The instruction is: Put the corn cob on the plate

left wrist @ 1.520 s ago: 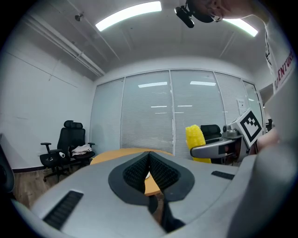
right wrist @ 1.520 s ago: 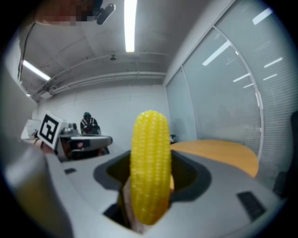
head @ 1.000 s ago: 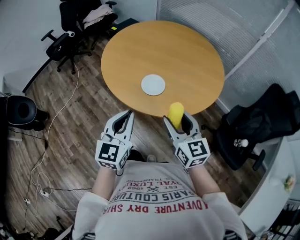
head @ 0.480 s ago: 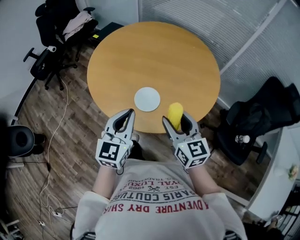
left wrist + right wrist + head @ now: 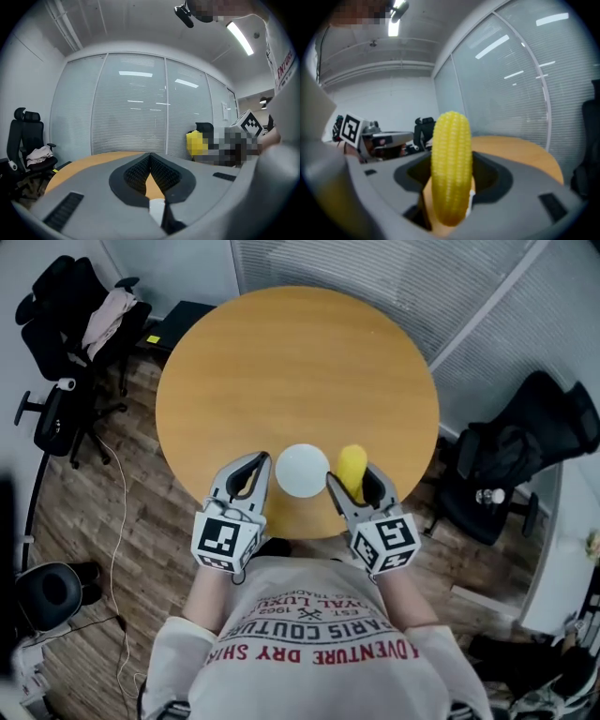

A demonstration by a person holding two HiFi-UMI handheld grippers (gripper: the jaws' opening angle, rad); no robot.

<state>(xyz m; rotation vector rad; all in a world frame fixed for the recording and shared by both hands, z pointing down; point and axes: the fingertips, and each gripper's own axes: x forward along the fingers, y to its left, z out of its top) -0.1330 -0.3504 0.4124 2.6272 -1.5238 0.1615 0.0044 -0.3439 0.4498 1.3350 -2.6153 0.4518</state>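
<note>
Two grippers over a round wooden table (image 5: 291,362): which one has the corn cob (image 5: 352,463)? (desk)

The right gripper (image 5: 352,478). Its jaws pinch the cob's lower part from both sides. In the right gripper view the yellow cob rises out of the grip, so its long axis runs along the jaws and points away from the person, out past the tips. It hangs in the air over the near edge of the table. (photographer)

And the left gripper (image 5: 251,465)? (desk)

Jaws pressed together at the tips, nothing between them; only tabletop shows through the gap behind. (photographer)

Where is the plate (image 5: 302,471)? (desk)

A small white one, bare, lying on the table between the two grippers and just beside the cob, on its left. That is the line to run. The right gripper is the nearer as well as the loaded one. By my reading it needs a short carry to the left and a lowering, with the cob tipped flat so it does not roll off the rim (photographer)
</note>
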